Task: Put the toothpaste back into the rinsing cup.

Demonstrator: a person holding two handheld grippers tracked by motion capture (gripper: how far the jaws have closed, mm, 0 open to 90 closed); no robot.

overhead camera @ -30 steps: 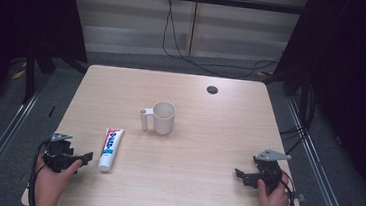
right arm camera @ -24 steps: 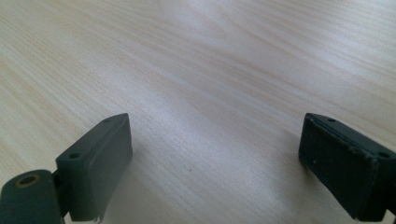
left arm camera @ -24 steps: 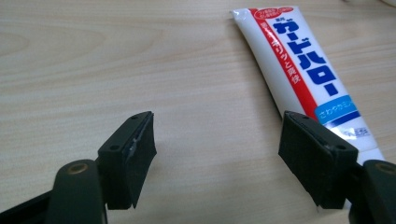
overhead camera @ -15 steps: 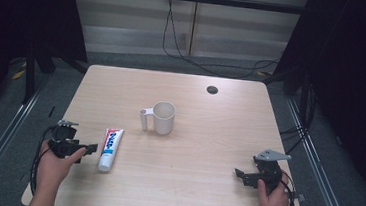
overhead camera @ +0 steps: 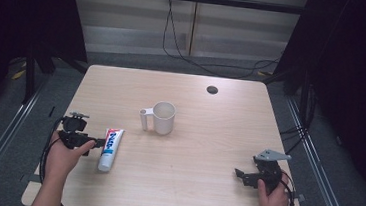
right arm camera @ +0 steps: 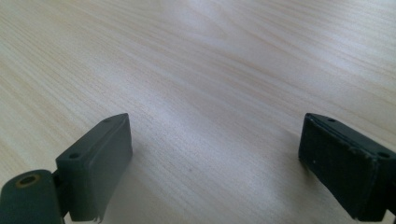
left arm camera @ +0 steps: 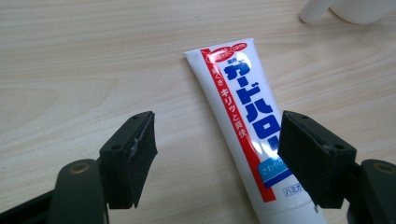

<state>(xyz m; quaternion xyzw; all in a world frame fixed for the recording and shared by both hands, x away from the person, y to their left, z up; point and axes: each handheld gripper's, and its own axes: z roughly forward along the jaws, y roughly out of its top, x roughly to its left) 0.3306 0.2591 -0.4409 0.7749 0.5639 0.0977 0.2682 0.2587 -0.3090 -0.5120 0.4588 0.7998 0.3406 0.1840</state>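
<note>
- My left gripper (overhead camera: pixel 98 143) sits at the near left of the light wooden tabletop (overhead camera: pixel 208 135), held in my left hand (overhead camera: pixel 63 155), its tips pointing across at the toothpaste tube.
- Its jaws stand wide apart and clamp nothing. In the left gripper view (left arm camera: pixel 217 154) bare wood shows between them on one side, and the tube runs up past the other jaw.
- The white toothpaste tube with a red stripe and blue lettering (overhead camera: pixel 109 149) lies flat on the tabletop just beside my left gripper's tips. In the left gripper view (left arm camera: pixel 243 116) its flat crimped end points away from me; its lower part passes close by the inner face of one jaw — whether that jaw touches it I cannot tell.
- Beyond the tube, farther from my left gripper, a white cylindrical mug with a handle (overhead camera: pixel 162 118) stands upright; its handle faces the tube's side. The mug and the tube are apart.
- My right gripper (overhead camera: pixel 241 175) rests at the near right of the tabletop in my right hand (overhead camera: pixel 273 198), well apart from the tube and the mug.
- Its jaws too stand wide apart — in the right gripper view (right arm camera: pixel 217 163) bare wood lies between them.
- A small dark round hole (overhead camera: pixel 212 89) sits in the tabletop at the far side, well beyond both grippers.
</note>
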